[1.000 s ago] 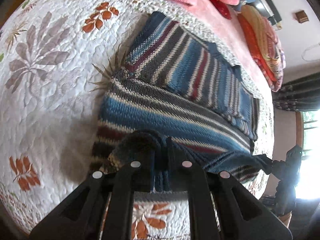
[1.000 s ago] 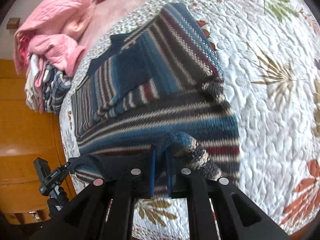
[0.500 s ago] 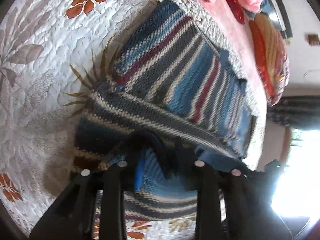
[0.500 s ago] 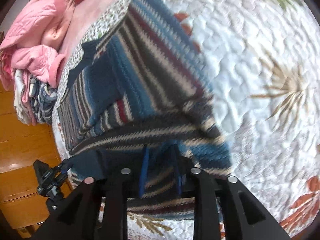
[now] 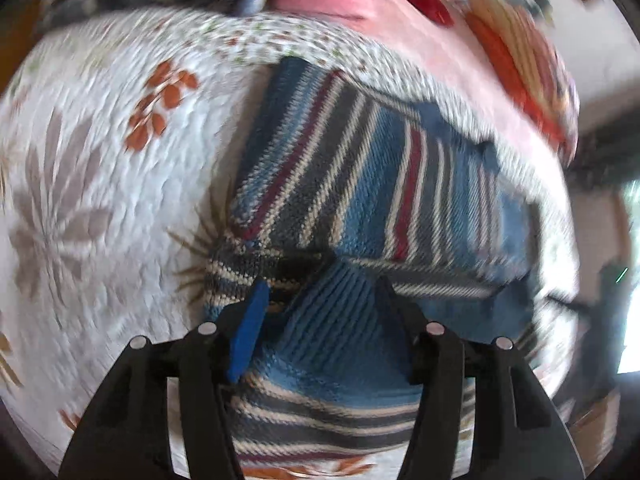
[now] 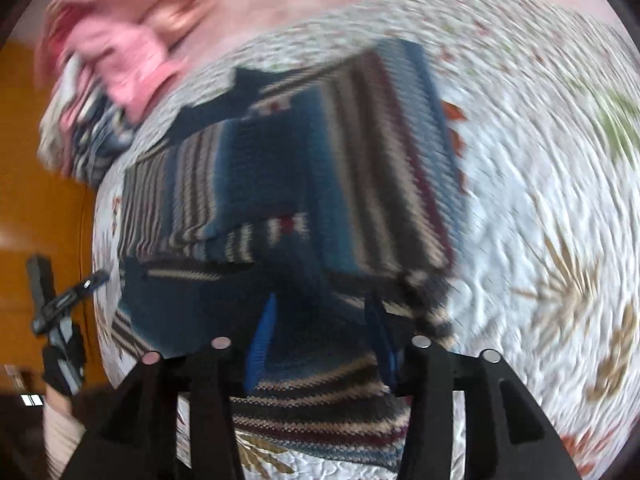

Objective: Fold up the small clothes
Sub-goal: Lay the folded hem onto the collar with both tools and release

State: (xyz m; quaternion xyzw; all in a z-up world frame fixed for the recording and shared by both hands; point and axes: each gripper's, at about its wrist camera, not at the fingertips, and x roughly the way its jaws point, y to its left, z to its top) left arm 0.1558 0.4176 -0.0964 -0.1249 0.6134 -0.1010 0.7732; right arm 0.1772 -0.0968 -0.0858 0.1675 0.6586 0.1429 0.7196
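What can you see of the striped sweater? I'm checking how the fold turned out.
The striped sweater is a chunky knit in blue, dark grey, cream and maroon bands. It lies folded flat on the white floral quilt, its sleeves laid across the body. The left gripper and right gripper both stand open over its near edge, gripping nothing. Motion blur hides finer detail.

Floral quilted bedspread (image 5: 100, 184), orange wooden wall (image 6: 36, 208), bright window (image 5: 630, 280) at right.
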